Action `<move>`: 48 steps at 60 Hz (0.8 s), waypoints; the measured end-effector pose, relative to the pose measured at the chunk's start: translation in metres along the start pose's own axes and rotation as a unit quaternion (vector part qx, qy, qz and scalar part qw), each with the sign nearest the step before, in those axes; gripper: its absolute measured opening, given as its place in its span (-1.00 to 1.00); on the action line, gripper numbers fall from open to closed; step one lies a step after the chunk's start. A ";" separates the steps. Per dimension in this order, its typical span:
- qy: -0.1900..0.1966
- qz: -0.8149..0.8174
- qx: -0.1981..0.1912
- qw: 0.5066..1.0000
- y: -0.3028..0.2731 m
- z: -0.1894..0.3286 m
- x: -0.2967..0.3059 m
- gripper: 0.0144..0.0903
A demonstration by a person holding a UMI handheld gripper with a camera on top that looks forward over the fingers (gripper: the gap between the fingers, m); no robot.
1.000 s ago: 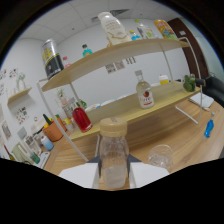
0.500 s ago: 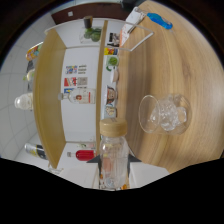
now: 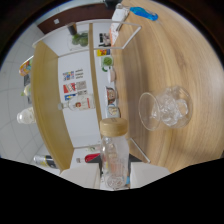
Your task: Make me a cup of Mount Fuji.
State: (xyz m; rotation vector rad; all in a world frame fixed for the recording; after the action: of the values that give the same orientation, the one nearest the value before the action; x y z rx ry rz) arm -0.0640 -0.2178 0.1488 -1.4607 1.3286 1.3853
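A clear bottle (image 3: 114, 150) with a tan lid is held between my fingers, and my gripper (image 3: 114, 174) is shut on its body. The whole view is rolled on its side, so the bottle lies tipped over with the gripper. Just beyond and beside the lid stands a clear glass cup (image 3: 167, 110) holding ice, resting on the wooden table (image 3: 192, 60). The bottle's lid is on. A gap separates lid from cup.
A two-tier wooden shelf rack (image 3: 47, 100) stands on the table behind the bottle, carrying a small labelled bottle (image 3: 77, 104), a jar (image 3: 25, 116), a red item (image 3: 92, 158) and a plant (image 3: 80, 39). A blue object (image 3: 145, 12) lies further along the table.
The gripper has rolled from upright onto its side with the bottle in it. The glass cup with ice now appears larger and closer to the bottle's lid.
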 end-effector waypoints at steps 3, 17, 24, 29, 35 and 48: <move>0.005 -0.052 0.003 0.999 0.000 -0.002 -0.007 -0.33; 0.020 -0.412 0.045 0.910 0.005 -0.007 -0.058 -0.32; 0.040 -0.552 0.053 0.831 0.014 0.003 -0.053 -0.33; 0.068 -0.621 0.049 0.779 0.015 0.013 -0.029 -0.33; 0.095 -0.668 0.035 0.737 0.015 0.024 0.005 -0.33; 0.144 -0.714 -0.004 0.685 0.012 0.039 0.064 -0.33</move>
State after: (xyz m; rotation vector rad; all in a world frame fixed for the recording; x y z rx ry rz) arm -0.0916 -0.1956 0.0821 -1.9724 -0.0056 0.0806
